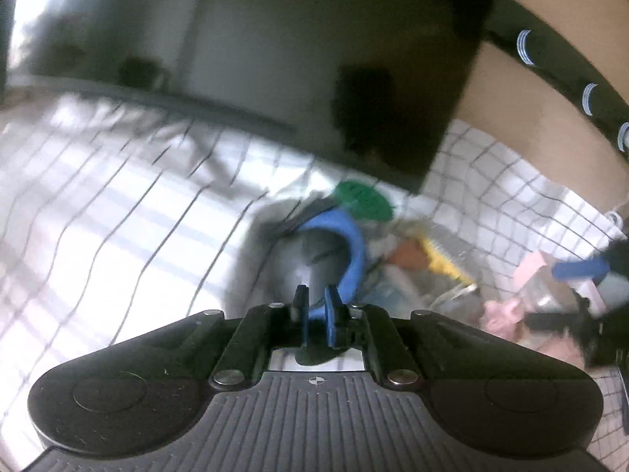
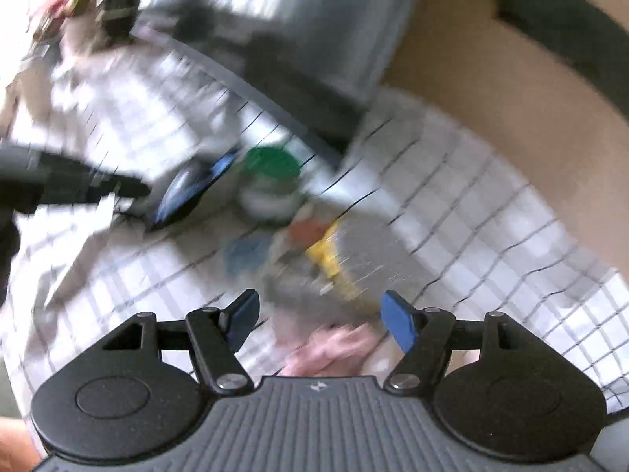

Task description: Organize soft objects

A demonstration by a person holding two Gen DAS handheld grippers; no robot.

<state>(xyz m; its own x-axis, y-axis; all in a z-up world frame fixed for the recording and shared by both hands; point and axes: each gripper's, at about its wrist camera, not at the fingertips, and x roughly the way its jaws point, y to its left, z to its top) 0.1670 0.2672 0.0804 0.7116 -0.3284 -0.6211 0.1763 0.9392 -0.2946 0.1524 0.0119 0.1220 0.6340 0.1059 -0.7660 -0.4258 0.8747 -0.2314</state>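
The left gripper [image 1: 314, 306] is clamping a blue-edged pouch [image 1: 334, 251], likely lifting it for placement, while the right gripper [image 2: 320, 320] is hovering, fingers apart.

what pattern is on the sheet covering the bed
White with a thin dark grid of checks; the sheet shows best in the left wrist view.
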